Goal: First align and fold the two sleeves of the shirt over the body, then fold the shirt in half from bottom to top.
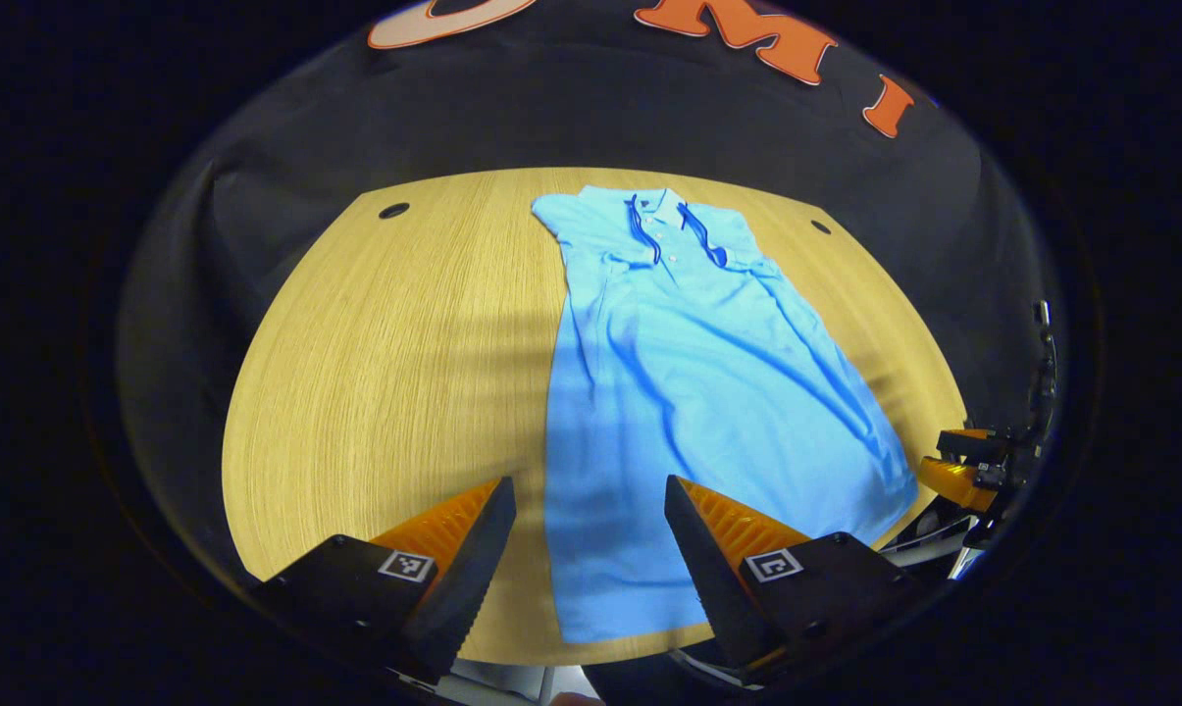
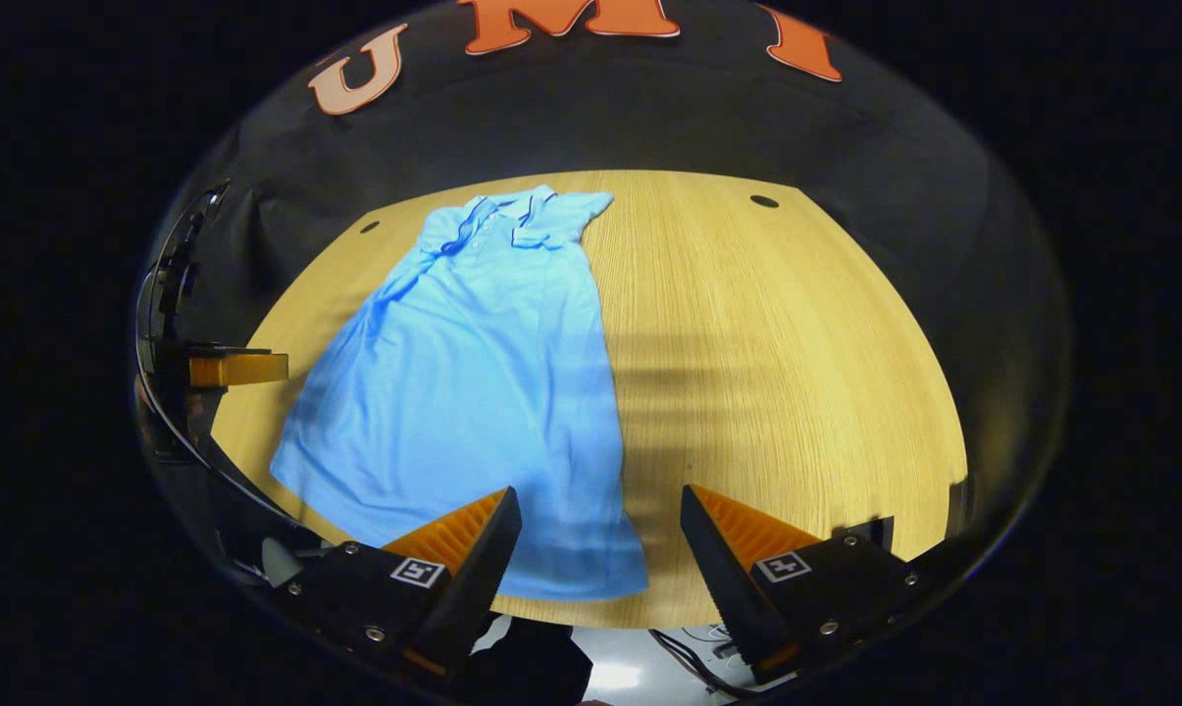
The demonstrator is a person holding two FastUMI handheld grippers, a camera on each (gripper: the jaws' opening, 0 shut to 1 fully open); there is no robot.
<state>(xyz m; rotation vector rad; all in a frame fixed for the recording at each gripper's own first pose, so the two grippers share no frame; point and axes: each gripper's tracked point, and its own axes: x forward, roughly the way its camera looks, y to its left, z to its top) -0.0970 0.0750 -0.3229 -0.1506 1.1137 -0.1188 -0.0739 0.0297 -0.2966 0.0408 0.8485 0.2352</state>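
The shirt [image 1: 689, 392] lies on the surface [image 1: 385, 373] with sleeves apparently folded in; we judge the bottom-to-top fold remains, both jaws spread empty near its hem.

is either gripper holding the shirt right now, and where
Nothing is held: left gripper and right gripper are both open above the light blue polo shirt near its hem.

Shirt [image 2: 473, 392]: light blue polo, flat on the desk [image 2: 777, 373], collar far, hem near, sleeves folded in.
Right gripper [image 2: 600, 549]: fingers apart above the hem's near corner.
Left gripper [image 2: 228, 370]: at left edge.
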